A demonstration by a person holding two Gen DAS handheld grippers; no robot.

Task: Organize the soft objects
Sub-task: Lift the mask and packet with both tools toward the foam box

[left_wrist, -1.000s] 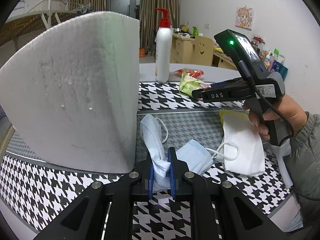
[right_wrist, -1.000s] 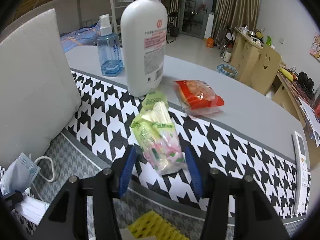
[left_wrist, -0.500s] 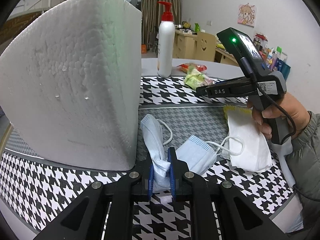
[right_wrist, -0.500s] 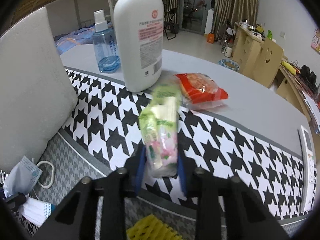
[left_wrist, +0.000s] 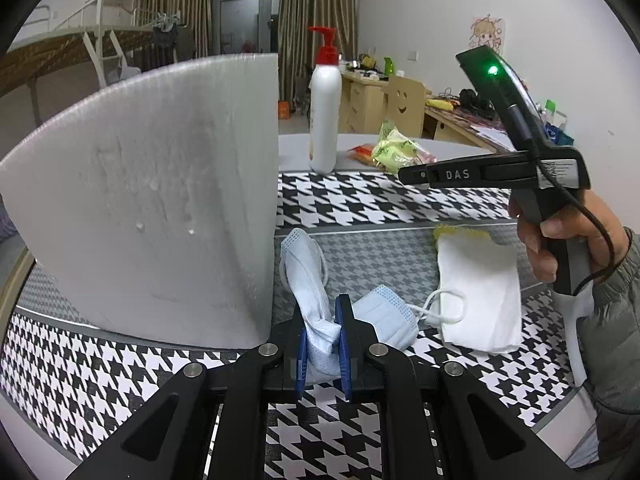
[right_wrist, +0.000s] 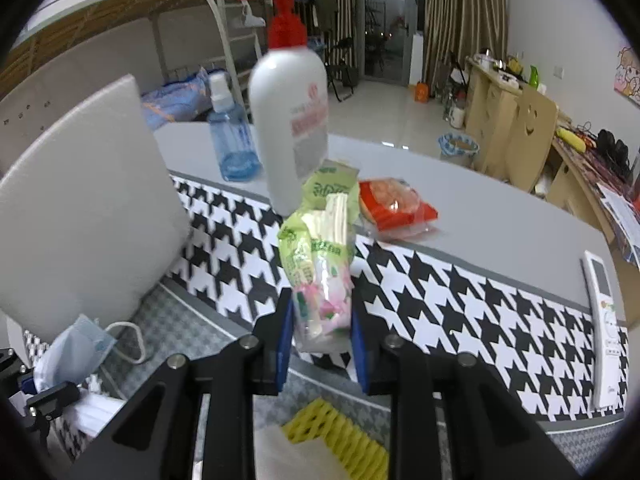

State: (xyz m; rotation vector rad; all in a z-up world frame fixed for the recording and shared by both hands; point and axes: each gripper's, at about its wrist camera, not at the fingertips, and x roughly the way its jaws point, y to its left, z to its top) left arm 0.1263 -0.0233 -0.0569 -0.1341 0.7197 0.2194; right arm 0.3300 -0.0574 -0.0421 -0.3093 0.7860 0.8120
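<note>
My left gripper [left_wrist: 322,320] is shut on a crumpled blue face mask [left_wrist: 308,276] low over the houndstooth cloth [left_wrist: 360,200]. A second blue mask [left_wrist: 384,312] and a white mask [left_wrist: 480,296] lie just to its right. My right gripper [right_wrist: 322,312] holds a green snack pack [right_wrist: 320,252] raised above the cloth. Its jaws are still closing and the blue pads press the pack's lower end. In the left wrist view the right gripper [left_wrist: 404,174] hangs at the right with the green snack pack [left_wrist: 396,150] at its tips, held by a hand [left_wrist: 560,232].
A big white foam block [left_wrist: 160,200] stands upright at the left, close to the held mask. Behind are a white pump bottle [right_wrist: 288,120], a blue spray bottle [right_wrist: 232,140] and a red snack pack [right_wrist: 394,204]. A yellow foam net [right_wrist: 336,436] lies near; a remote [right_wrist: 604,320] is far right.
The right gripper's jaws came in around the green snack pack, gripped it and lifted it off the cloth. The left gripper kept still with the mask.
</note>
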